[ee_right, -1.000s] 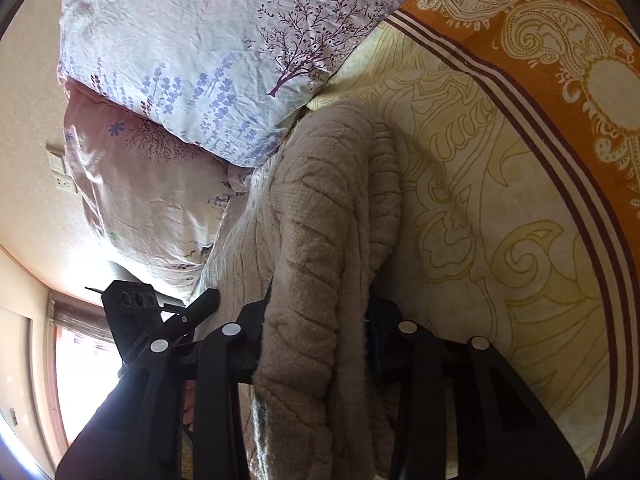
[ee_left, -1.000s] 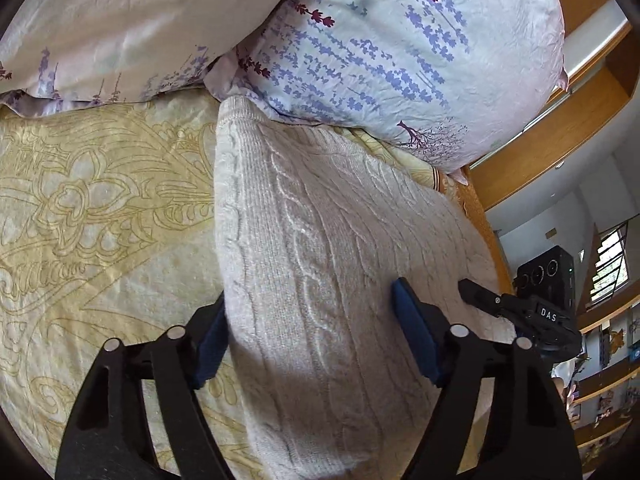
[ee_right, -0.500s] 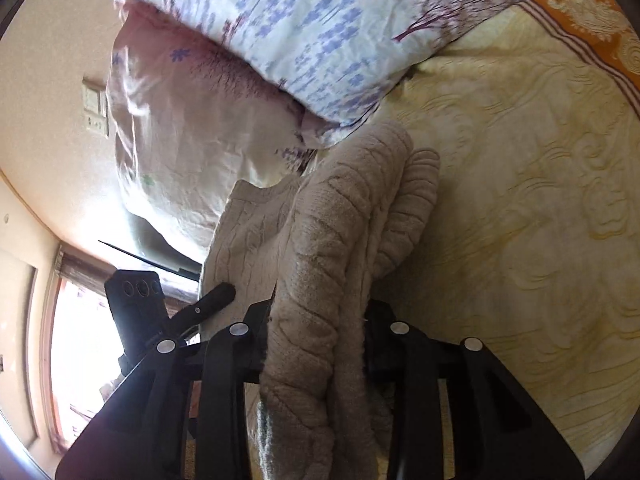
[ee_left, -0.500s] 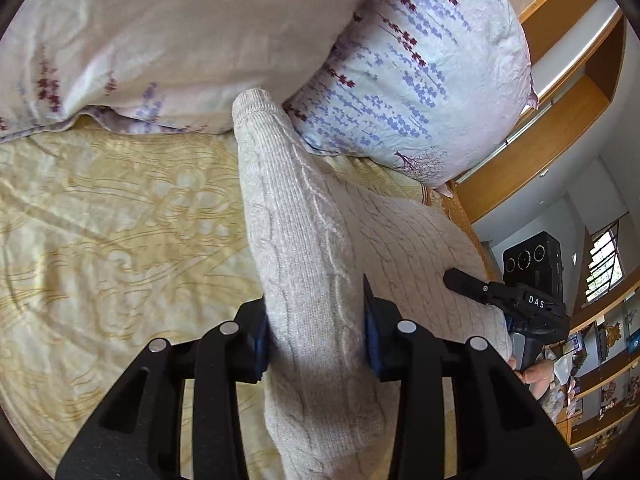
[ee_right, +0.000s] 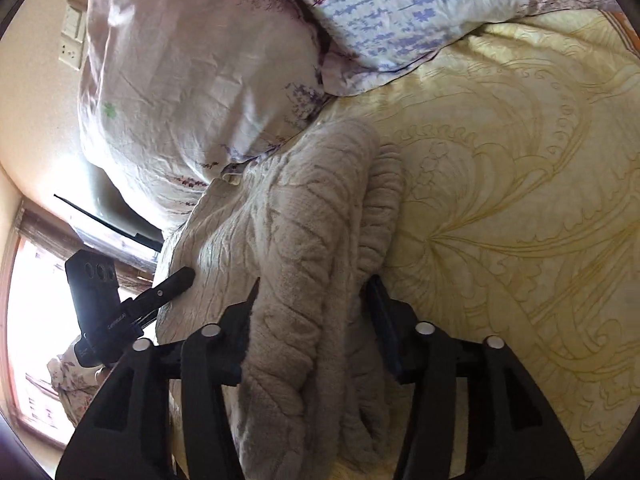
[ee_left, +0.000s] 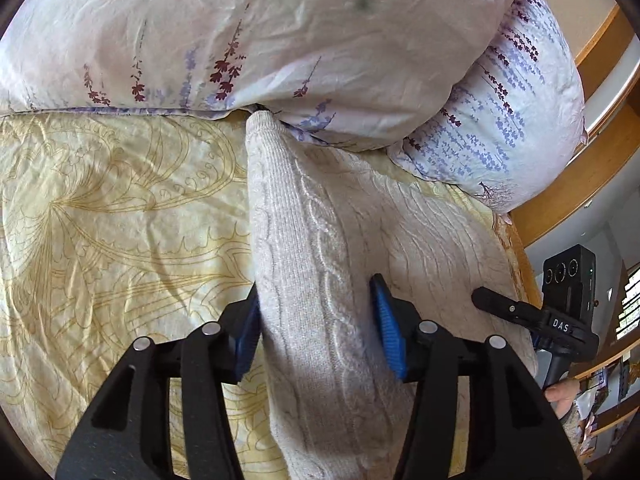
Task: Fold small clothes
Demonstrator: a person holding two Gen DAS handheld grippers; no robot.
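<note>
A beige cable-knit sweater (ee_left: 320, 264) lies bunched on the yellow patterned bedspread (ee_left: 112, 216). Its far end touches the pillows. My left gripper (ee_left: 316, 324) is shut on one edge of the sweater, with the knit pinched between the blue pads (ee_left: 386, 328). My right gripper (ee_right: 312, 320) is shut on the opposite bunched edge of the sweater (ee_right: 304, 232). Each gripper shows in the other's view: the right one in the left wrist view (ee_left: 560, 312), the left one in the right wrist view (ee_right: 120, 300).
Two floral pillows (ee_left: 280, 40) (ee_left: 512, 120) lie against the head of the bed, right behind the sweater. A wooden bed frame (ee_left: 592, 184) runs along the right in the left wrist view. A wall with sockets (ee_right: 72, 40) and a bright window (ee_right: 36, 320) show in the right wrist view.
Both grippers have moved with the sweater toward the pillows. The left gripper was open a second ago and closed on the sweater edge. The right stayed shut on it.
</note>
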